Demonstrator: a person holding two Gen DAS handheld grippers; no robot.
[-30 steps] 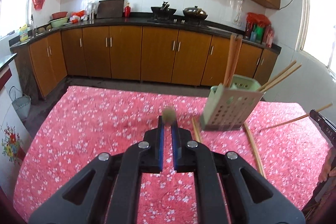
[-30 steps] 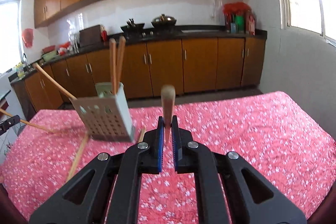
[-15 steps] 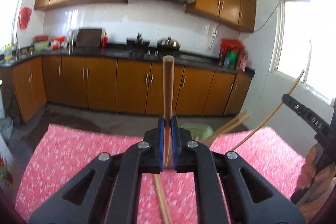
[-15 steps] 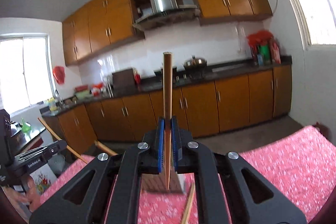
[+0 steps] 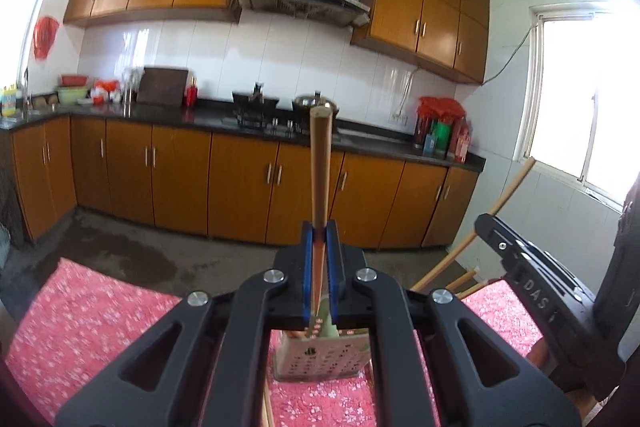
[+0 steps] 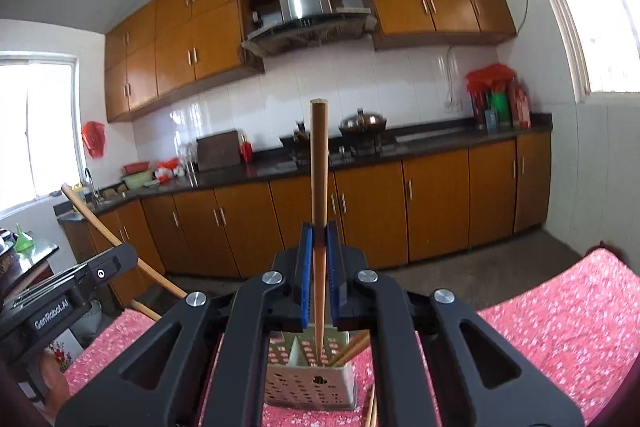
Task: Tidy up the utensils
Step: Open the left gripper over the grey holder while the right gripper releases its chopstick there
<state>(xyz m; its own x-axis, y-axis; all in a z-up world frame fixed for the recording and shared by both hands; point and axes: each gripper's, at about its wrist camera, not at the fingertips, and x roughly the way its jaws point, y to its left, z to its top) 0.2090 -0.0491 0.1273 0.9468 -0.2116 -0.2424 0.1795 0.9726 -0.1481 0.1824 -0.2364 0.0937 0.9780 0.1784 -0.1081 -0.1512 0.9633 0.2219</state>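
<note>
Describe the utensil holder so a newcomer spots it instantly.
On the red floral tablecloth, look straight below the right gripper. The utensil holder is a pale green box with perforated walls, chopsticks leaning inside; nothing else on the cloth is a container.

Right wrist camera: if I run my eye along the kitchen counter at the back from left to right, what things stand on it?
Green bowl → dark board leaning on the wall → small red bottle → lidded pot on the stove → cluster of red and green bottles and bags.
</note>
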